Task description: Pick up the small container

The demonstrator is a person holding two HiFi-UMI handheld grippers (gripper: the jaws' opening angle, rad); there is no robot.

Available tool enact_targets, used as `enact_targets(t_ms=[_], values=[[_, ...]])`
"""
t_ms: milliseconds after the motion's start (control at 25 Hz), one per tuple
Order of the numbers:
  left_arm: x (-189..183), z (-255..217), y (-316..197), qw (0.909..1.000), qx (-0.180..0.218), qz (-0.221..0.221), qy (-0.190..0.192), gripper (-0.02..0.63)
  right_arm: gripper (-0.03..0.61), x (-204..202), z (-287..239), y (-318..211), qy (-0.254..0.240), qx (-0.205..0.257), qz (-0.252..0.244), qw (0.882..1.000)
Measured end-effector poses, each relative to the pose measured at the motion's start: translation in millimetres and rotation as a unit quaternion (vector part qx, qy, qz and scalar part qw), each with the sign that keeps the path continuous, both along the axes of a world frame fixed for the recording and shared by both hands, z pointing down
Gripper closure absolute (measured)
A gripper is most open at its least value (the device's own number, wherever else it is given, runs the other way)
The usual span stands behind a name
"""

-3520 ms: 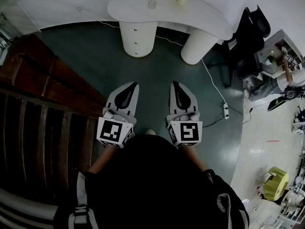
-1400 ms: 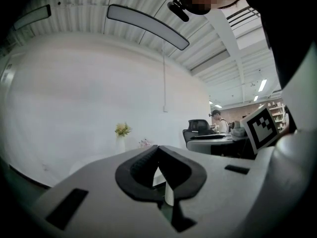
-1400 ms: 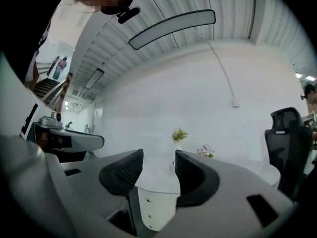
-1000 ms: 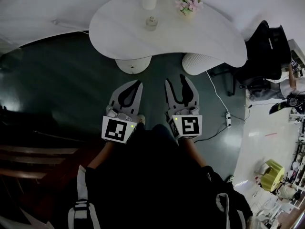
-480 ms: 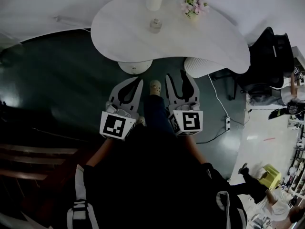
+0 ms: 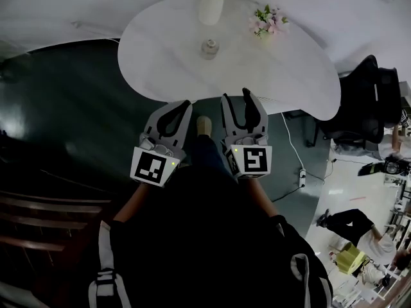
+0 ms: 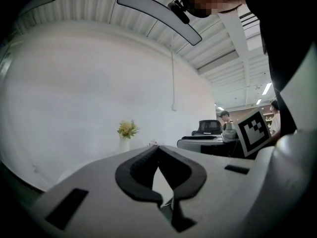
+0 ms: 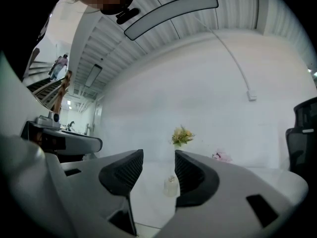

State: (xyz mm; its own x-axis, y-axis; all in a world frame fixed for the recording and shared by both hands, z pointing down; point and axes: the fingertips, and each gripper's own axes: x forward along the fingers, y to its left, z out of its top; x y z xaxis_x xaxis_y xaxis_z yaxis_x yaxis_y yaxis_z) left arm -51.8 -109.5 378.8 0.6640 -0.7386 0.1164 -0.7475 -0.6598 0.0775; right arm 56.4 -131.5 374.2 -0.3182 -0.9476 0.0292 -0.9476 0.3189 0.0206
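The small container (image 6: 209,47), a clear little jar with a stopper, stands on the white kidney-shaped table (image 6: 160,40) in the head view. My left gripper (image 6: 186,106) hovers over the floor just short of the table's near edge, shut with nothing in it; in the left gripper view its tips (image 7: 158,148) meet. To its right, my right gripper (image 6: 236,96) is open and empty at the table's near edge. In the right gripper view the container (image 8: 170,186) shows some way off between the spread jaws (image 8: 159,155).
A white vase of yellow flowers (image 6: 212,5) and a small pot of pink flowers (image 6: 268,21) stand behind the container. A black office chair (image 6: 369,88) is at the right, a power strip (image 6: 302,175) lies on the dark floor, and wooden stairs (image 6: 38,204) are at the left.
Both grippers have advanced toward the table as the person walks; the table is now larger and nearer. The jaws have kept their states.
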Motion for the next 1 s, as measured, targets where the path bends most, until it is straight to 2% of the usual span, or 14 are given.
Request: enact_targets(t_ms=[360,760,880,1000], values=[[22,-1,-70,0.9999,-0.007,-0.014,0.000,0.606,0.371,19,14,-74,0.016,-0.024,-0.029,0.999],[40,15,-136,0.9991,-0.012,-0.041,0.001,0.606,0.357,24,55,-142,0.056,-0.041,-0.095,0.993],[43,24,-150,0.9984,-0.018,-0.053,-0.005,0.606,0.353,24,74,-153,0.071,-0.075,-0.120,0.987],[47,32,-166,0.9978,-0.021,-0.061,-0.017,0.606,0.350,23,89,-166,0.065,-0.088,-0.142,0.984]])
